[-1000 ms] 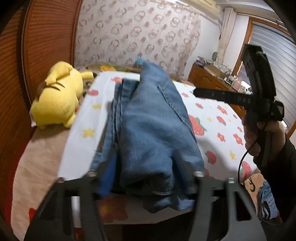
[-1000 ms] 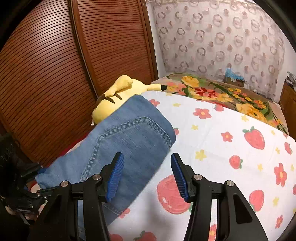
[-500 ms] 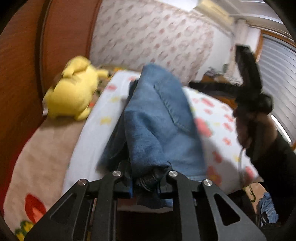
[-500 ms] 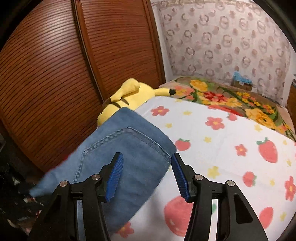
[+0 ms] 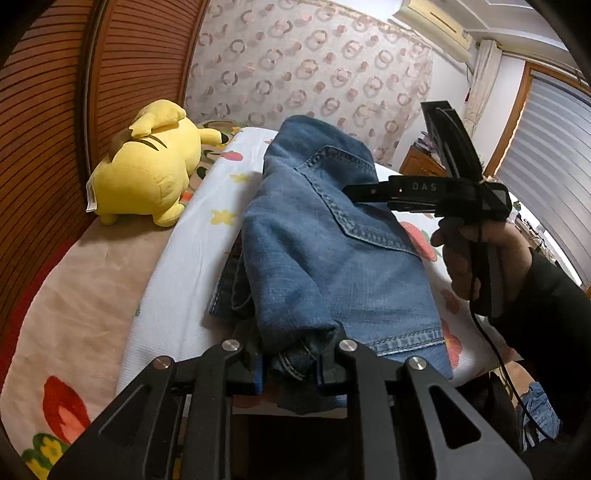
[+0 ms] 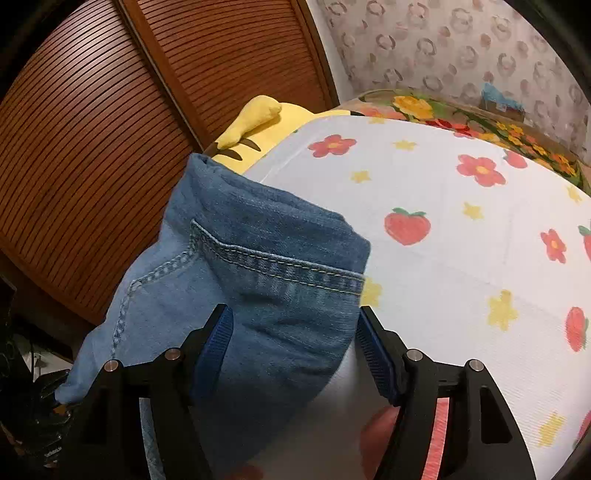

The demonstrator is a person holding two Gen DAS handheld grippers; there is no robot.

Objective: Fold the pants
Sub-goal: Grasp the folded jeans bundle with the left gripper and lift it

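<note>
Pants (image 6: 266, 280) now inside hand-held gripper (image 6: 295, 347)

plush toy (image 5: 147, 173): yellow, 10 o'clock, lying on the bed beside the white sheet
sheet (image 6: 443, 229): white, strawberry/flower/star print
louvred doors (image 6: 92, 110): brown wood, 9–11 o'clock
curtain (image 5: 306, 70): ring pattern, 12 o'clock
window blind (image 5: 554, 155): 3 o'clock
air conditioner (image 5: 428, 18): 1 o'clock, high on wall
</note>
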